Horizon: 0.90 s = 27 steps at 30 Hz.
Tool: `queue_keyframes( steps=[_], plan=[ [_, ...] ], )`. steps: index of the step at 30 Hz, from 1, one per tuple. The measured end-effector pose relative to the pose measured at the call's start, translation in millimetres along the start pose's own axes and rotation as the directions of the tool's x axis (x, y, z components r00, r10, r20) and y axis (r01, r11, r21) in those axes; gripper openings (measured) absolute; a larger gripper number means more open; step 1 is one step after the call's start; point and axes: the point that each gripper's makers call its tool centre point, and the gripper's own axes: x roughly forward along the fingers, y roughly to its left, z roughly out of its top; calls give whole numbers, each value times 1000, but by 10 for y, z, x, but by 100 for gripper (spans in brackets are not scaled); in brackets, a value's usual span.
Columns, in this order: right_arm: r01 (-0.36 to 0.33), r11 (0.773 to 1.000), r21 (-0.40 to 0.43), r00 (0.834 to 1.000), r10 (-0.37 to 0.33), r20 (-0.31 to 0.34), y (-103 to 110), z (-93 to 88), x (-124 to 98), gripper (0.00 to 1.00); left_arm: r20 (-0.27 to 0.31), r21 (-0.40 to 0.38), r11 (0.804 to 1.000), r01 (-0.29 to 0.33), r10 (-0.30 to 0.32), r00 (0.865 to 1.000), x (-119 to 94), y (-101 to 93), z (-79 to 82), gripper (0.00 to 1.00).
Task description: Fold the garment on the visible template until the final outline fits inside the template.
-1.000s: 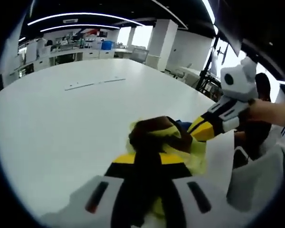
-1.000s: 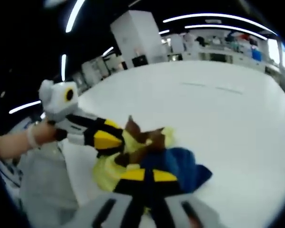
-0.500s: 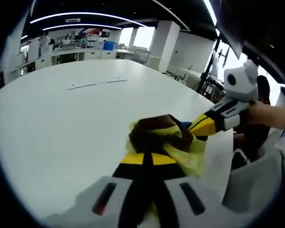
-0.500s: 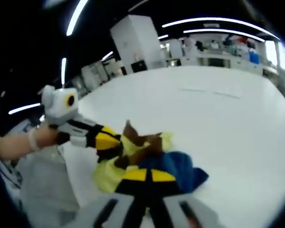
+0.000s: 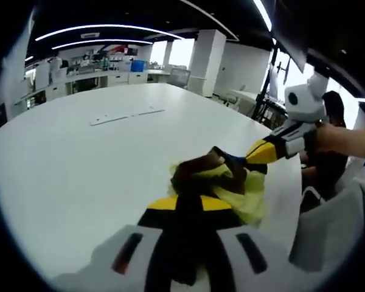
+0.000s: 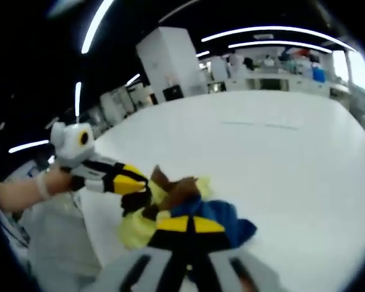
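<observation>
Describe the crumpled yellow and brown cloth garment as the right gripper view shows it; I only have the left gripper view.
Observer: A large blue section of the crumpled yellow and brown cloth garment spreads out beside the right gripper, lying on the white table.
Operator: Report how my left gripper looks from there.
Observer: The left gripper comes in from the side, its jaws closed on the garment's yellow and brown part.
</observation>
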Motion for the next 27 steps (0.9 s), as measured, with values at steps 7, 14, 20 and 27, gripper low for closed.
queue_keyframes(
  steps=[7, 14, 20, 27],
  plan=[
    [3, 1000, 0, 1000, -3, 14, -25, 42, -40, 0, 0, -12, 1000, -12, 12, 1000, 10, 6, 1, 0],
    [47, 999, -4, 994, -47, 96, -160, 277, -240, 0, 20, -16, 999, -46, 47, 999, -135, 126, 67, 0],
    [98, 995, 14, 981, -99, 165, -413, 472, -438, 0, 61, -42, 996, -81, 83, 995, -339, 254, 197, 0],
    [136, 990, 20, 972, -137, 192, -569, 540, -597, 0, 83, -64, 991, -120, 125, 989, -490, 416, 230, 0]
  ],
)
